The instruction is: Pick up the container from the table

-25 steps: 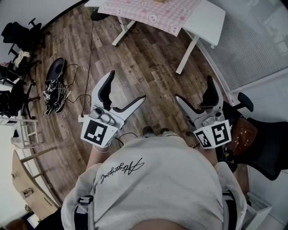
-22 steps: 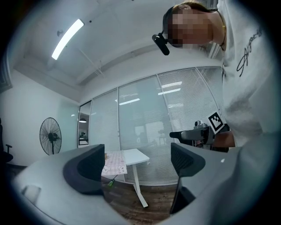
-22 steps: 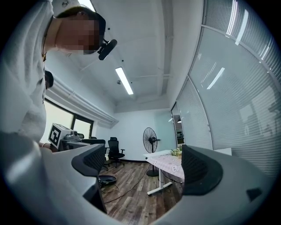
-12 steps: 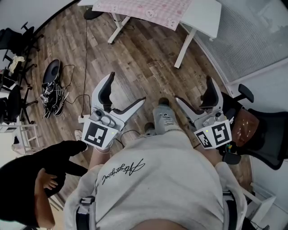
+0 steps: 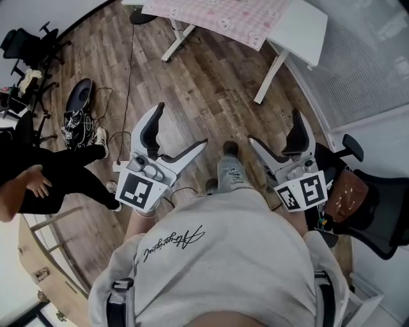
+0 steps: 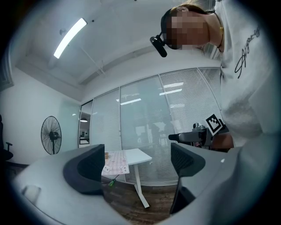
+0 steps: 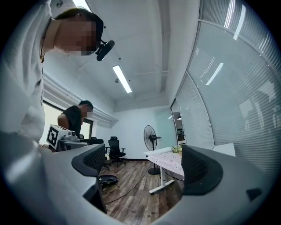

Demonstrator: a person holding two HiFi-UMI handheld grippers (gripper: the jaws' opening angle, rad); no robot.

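No container can be made out for certain in any view. The white table (image 5: 300,29) with a pink checked cloth (image 5: 223,13) stands far ahead at the top of the head view. It also shows in the left gripper view as the table (image 6: 134,154) and in the right gripper view as the table (image 7: 169,159), with small items on it too tiny to identify. My left gripper (image 5: 180,126) and right gripper (image 5: 275,128) are held at waist height over the wooden floor, both open and empty. Between each gripper's fingers only the room shows.
Another person in black (image 5: 45,172) stands close on the left, also seen as a person (image 7: 72,118). A black round base with cables (image 5: 80,105) lies on the floor. Office chairs stand at upper left (image 5: 25,45) and right (image 5: 374,214). A fan (image 7: 150,136) stands beyond.
The person in black has come into view from the lower left and stepped up along my left side. Both grippers stay open and in the same pose.
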